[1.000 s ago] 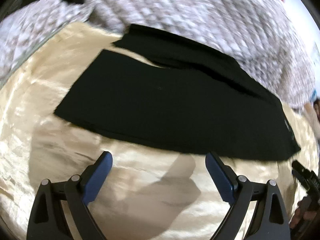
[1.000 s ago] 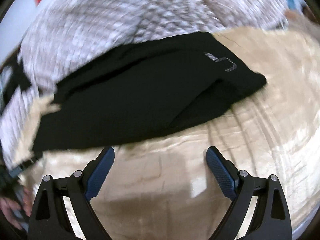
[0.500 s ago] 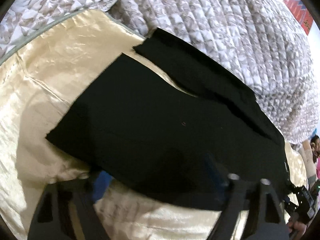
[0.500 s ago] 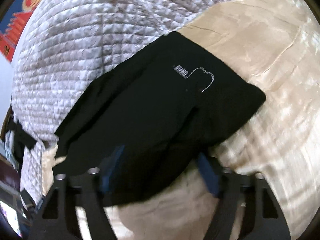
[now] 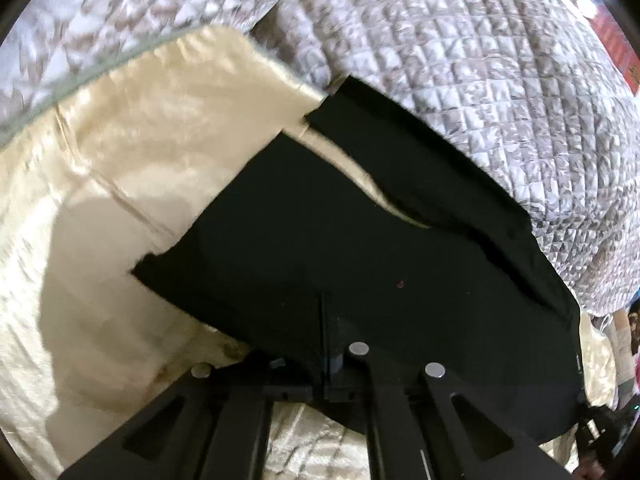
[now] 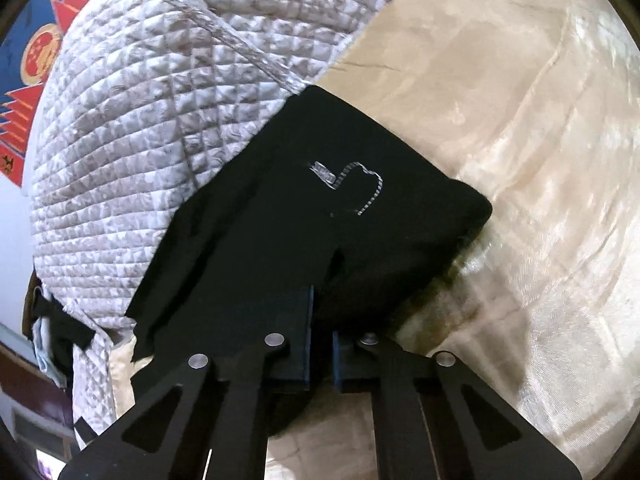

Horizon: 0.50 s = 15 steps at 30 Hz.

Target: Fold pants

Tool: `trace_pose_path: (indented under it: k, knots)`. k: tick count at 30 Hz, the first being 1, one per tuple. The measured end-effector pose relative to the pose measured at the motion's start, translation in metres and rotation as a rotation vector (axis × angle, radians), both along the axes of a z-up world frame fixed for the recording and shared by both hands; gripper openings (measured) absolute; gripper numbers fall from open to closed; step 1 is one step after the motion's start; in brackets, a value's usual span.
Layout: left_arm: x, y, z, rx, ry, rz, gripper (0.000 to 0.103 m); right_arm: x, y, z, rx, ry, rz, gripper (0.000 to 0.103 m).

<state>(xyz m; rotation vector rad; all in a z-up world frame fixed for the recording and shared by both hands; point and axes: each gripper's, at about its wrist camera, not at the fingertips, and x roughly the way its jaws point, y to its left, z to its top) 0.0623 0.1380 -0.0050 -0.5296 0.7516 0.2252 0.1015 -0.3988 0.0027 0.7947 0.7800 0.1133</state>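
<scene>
Black pants (image 5: 360, 248) lie spread on a cream satin sheet (image 5: 132, 168), their legs reaching toward a quilted blanket. My left gripper (image 5: 324, 320) is shut on the near edge of the pants, and the dark cloth pinched there hides its fingertips. In the right wrist view the same pants (image 6: 304, 220) show a small white stitched logo (image 6: 352, 184) near their right corner. My right gripper (image 6: 322, 312) is shut on the near edge below that logo, with cloth bunched between its blue pads (image 6: 308, 320).
A grey-white quilted blanket (image 5: 460, 60) is heaped behind the pants. The cream sheet (image 6: 540, 160) stretches wide to the right in the right wrist view. A red and blue wall hanging (image 6: 28, 64) shows at far left, with dark furniture below it.
Both grippers moved forward from the bare sheet onto the near edge of the pants and went from wide open to shut on the cloth. Both views rolled.
</scene>
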Motion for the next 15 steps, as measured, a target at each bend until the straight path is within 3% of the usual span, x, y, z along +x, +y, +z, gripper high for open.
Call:
trace_pose_path:
  k: [9, 15]
  knots:
    - [-0.063, -0.002, 0.036, 0.027, -0.066, -0.026, 0.003, -0.04, -0.005, 0.039, -0.016, -0.038, 0.035, 0.003]
    - [-0.124, 0.002, 0.029, 0.015, -0.061, -0.036, 0.003, -0.105, -0.016, 0.03, -0.011, 0.023, 0.037, 0.003]
